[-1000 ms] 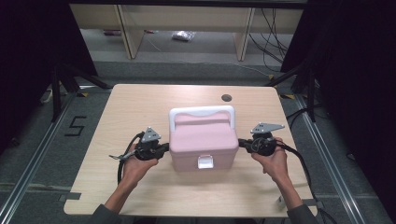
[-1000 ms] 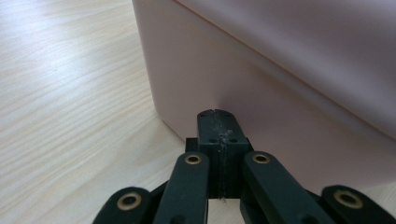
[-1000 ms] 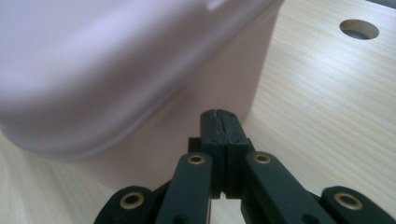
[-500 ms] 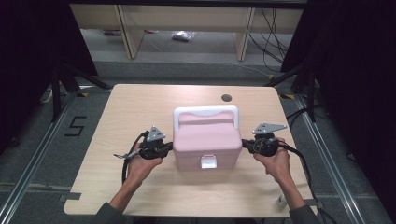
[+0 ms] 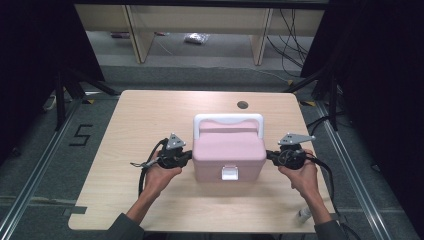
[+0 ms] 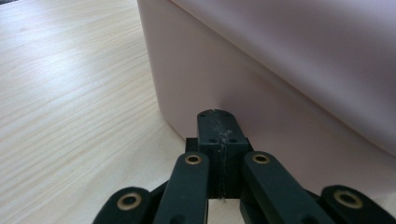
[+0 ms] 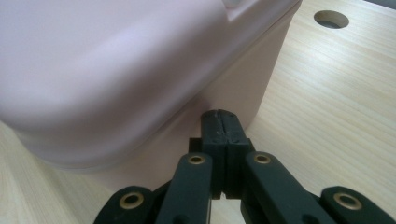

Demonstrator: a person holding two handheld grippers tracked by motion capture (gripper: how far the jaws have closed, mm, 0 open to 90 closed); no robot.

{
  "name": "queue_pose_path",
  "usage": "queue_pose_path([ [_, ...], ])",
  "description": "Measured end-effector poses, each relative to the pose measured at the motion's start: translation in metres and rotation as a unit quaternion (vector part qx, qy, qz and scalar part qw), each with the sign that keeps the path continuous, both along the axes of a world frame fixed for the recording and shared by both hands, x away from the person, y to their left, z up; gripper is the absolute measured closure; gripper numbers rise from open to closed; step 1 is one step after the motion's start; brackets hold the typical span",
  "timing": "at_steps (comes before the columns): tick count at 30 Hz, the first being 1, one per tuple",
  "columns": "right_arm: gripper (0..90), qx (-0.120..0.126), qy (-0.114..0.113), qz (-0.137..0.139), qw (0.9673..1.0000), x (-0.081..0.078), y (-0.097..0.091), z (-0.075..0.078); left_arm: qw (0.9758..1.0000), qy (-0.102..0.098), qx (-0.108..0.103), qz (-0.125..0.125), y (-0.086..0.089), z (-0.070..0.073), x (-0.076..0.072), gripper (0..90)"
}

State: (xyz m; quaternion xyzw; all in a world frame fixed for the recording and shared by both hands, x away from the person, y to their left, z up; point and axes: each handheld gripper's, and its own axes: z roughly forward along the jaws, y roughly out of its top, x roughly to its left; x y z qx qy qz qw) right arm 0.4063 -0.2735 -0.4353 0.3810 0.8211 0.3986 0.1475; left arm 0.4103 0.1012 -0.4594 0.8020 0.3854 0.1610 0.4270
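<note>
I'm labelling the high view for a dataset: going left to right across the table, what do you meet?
Left gripper → pink box → right gripper.

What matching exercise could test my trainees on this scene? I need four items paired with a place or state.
Column one:
1. box
2. handle
3. left gripper
4. hole

Column two:
A. white, at the far edge of the lid
B. in the table, beyond the box
C. pink, between the two grippers
D. shut, at the box's left side

Pairs: 1-C, 2-A, 3-D, 4-B
</note>
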Motion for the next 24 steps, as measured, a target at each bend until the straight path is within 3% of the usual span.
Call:
queue_pose_path([
  [3, 90.0, 0.001, 0.002, -0.006, 1.0000, -0.003, -0.005, 0.000, 0.9999, -0.001, 0.000, -0.012, -0.005, 0.000, -0.001, 89.8],
  [5, 90.0, -0.007, -0.002, -0.005, 1.0000, -0.004, -0.008, 0.001, 0.9999, -0.001, 0.001, -0.012, -0.006, 0.000, -0.001, 89.8],
  [9, 90.0, -0.001, 0.003, -0.008, 1.0000, -0.006, -0.011, 0.001, 0.9999, 0.000, -0.008, -0.014, -0.009, -0.001, -0.002, 89.8],
  [10, 90.0, -0.006, -0.005, -0.005, 1.0000, -0.006, -0.014, 0.001, 0.9998, 0.007, -0.011, -0.017, -0.009, 0.000, -0.003, 89.8],
  [15, 90.0, 0.000, 0.001, -0.012, 0.9999, -0.010, -0.016, 0.001, 0.9997, 0.003, -0.003, -0.023, -0.013, 0.000, -0.003, 89.8],
  [18, 90.0, 0.003, 0.003, -0.015, 0.9999, -0.011, -0.017, 0.001, 0.9997, 0.002, -0.008, -0.023, -0.014, -0.001, -0.003, 89.8],
  [20, 90.0, -0.003, -0.007, -0.008, 0.9999, -0.011, -0.020, 0.000, 0.9997, 0.004, -0.011, -0.024, -0.014, -0.001, -0.003, 89.8],
  [21, 90.0, 0.003, 0.003, -0.012, 0.9999, -0.012, -0.019, 0.000, 0.9997, 0.004, -0.009, -0.024, -0.014, -0.001, -0.003, 89.8],
  [24, 90.0, 0.005, -0.001, -0.011, 0.9999, -0.012, -0.020, 0.000, 0.9996, 0.006, -0.012, -0.024, -0.014, -0.001, -0.002, 89.8],
])
